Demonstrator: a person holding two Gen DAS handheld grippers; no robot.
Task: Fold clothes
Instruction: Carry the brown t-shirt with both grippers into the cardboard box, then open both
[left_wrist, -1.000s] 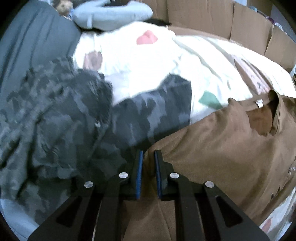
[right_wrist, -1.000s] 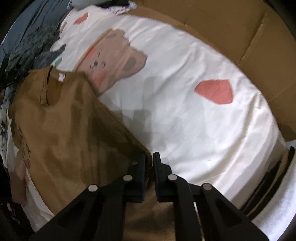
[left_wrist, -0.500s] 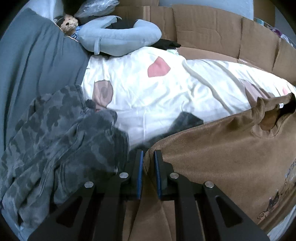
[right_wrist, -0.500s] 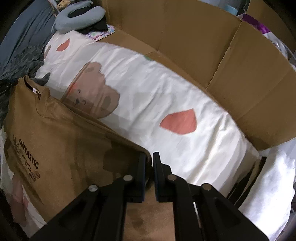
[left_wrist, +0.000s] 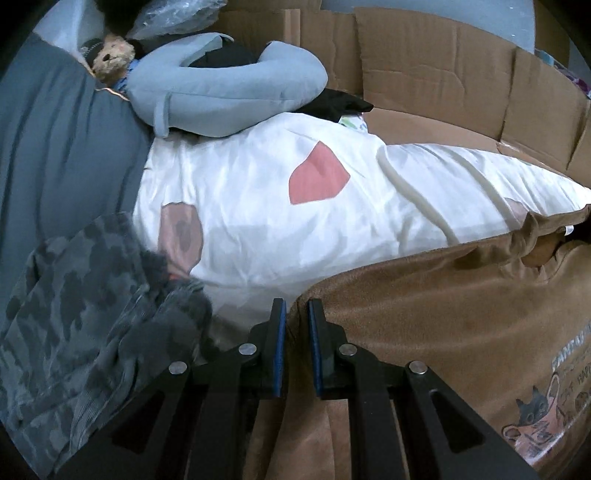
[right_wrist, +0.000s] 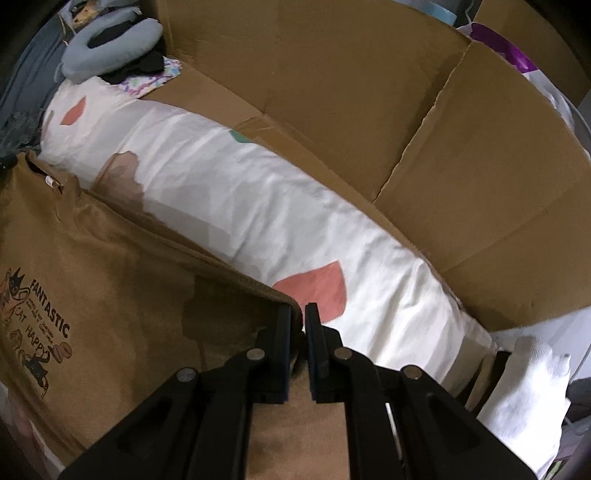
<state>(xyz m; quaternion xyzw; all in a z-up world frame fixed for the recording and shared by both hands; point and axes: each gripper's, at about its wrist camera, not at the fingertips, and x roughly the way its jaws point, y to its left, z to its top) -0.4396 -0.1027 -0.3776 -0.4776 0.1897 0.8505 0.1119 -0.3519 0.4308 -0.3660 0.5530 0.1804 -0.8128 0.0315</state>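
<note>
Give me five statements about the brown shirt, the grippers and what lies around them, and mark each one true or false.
1. The left gripper is shut on the brown T-shirt. True.
2. The right gripper is open and holds nothing. False: it is shut on an edge of the same shirt.
3. The shirt's print reads "FANTASTIC". True.
4. The camouflage garment is pinched between the left gripper's fingers. False: it lies loose to the left of that gripper.
5. The white bedding is plain, with no pattern. False: it carries pink and brown shapes.
</note>
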